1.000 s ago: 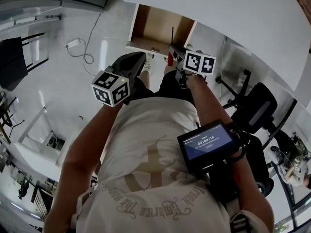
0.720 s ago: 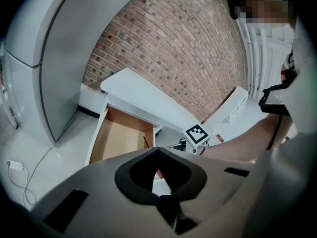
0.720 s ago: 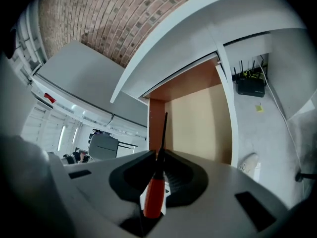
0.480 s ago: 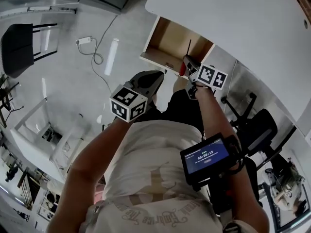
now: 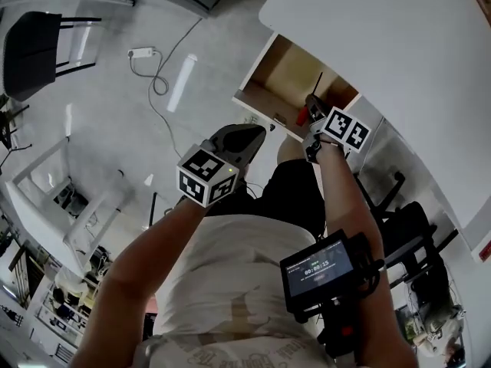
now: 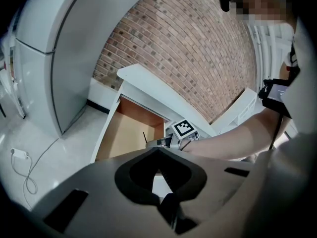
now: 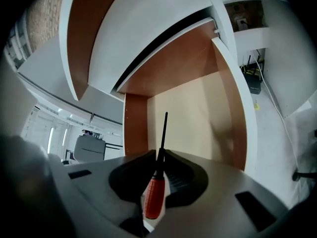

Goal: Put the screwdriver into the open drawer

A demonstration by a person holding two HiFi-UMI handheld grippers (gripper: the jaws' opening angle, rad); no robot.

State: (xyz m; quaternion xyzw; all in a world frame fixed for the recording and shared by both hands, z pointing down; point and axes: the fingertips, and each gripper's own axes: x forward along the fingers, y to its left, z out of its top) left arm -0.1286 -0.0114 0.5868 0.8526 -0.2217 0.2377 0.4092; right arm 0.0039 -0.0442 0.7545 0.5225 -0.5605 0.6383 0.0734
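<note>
Gripping the screwdriver point(image 7: 154, 194) where its shaft meets the red handle, the right gripper point(image 7: 159, 152) points it into the open drawer point(image 7: 198, 113), while the left gripper point(image 6: 157, 150) has its jaws together, empty.

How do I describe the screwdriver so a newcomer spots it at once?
Find the white desk with the open drawer, tan wood inside, pulled out beneath it. Over that drawer the right gripper is shut on the screwdriver. It is the only red-handled thing there, with a thin black shaft pointing into the drawer.
</note>
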